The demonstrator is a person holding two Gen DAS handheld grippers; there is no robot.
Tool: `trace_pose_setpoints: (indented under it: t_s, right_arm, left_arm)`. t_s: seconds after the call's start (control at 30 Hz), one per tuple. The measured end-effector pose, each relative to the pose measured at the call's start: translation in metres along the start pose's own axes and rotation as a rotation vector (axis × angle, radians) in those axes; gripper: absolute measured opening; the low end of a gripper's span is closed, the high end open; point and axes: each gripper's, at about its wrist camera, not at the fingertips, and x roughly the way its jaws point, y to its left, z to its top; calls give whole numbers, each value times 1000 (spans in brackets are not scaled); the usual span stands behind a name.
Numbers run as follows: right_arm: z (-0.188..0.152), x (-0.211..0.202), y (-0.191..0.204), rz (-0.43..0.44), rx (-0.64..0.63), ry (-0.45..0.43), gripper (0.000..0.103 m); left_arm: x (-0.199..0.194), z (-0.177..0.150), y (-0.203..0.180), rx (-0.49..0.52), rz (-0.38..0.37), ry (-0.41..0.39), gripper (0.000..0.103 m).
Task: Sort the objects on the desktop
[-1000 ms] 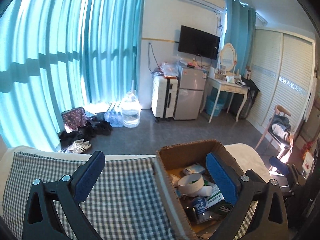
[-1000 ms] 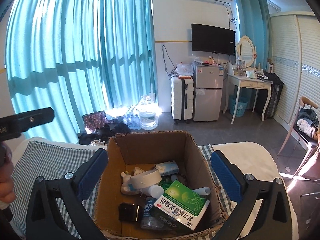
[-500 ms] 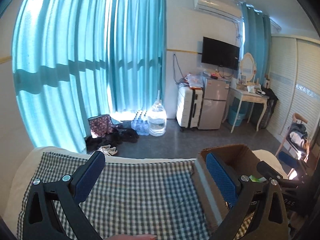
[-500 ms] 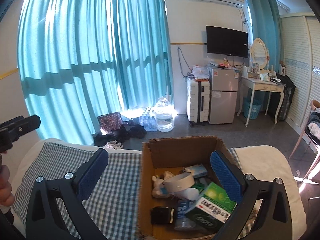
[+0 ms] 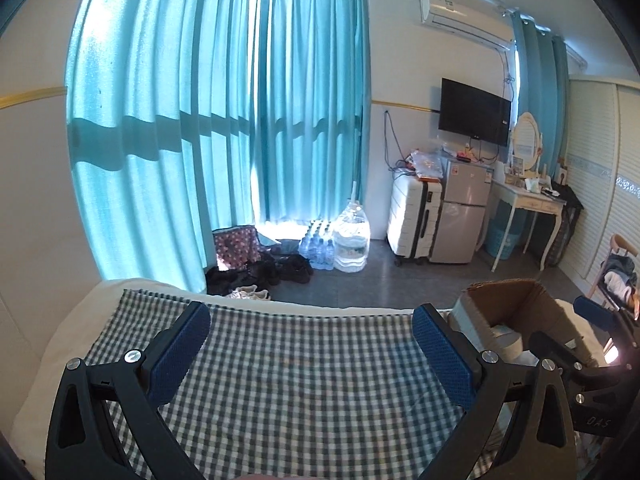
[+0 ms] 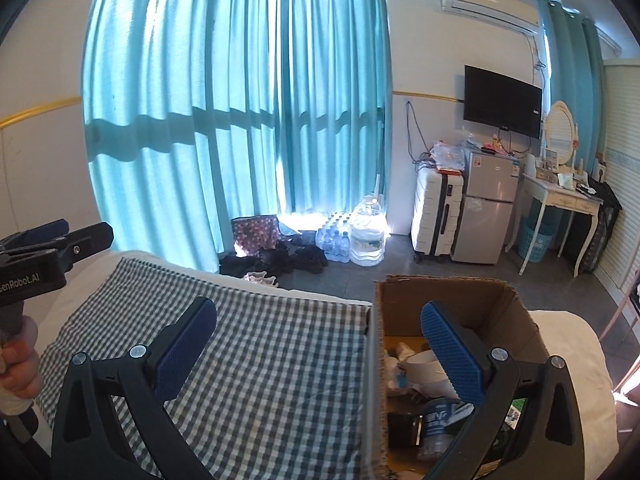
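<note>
Over green-and-white checked cloth (image 5: 304, 392): left gripper (image 5: 310, 344) wide open, empty. Right gripper (image 6: 316, 338) likewise, straddling brown cardboard box (image 6: 460, 292) edge.

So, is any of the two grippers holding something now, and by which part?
Nothing is held. The left gripper and right gripper are both open and empty.

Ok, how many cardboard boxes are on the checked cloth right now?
1. The cardboard box stands at the right end of the checked cloth, open on top with items inside. Any others would be out of view.
</note>
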Motion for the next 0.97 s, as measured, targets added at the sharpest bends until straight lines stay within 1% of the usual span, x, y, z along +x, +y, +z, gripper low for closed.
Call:
trace_pose_setpoints:
  t_s: [0.17,0.3,0.4,0.53,0.97]
  right_arm:
    - [-6,13,16,-5,-15,25,103]
    - [-10,17,17,-16,-8,24,103]
    - [-12,20,15,-24,2,30,103]
    - [-15,23,11,-34,14,38,103]
    - [-18,25,8,-48,14,48,103]
  left_arm:
    - [13,-19,9,18,11,35,103]
    - [17,-28,16,28,28,24,103]
    - [21,-34,19,18,16,32,103]
    - [26,-39,18,15,12,51,103]
    - [31,-43,18,2,12,68,103]
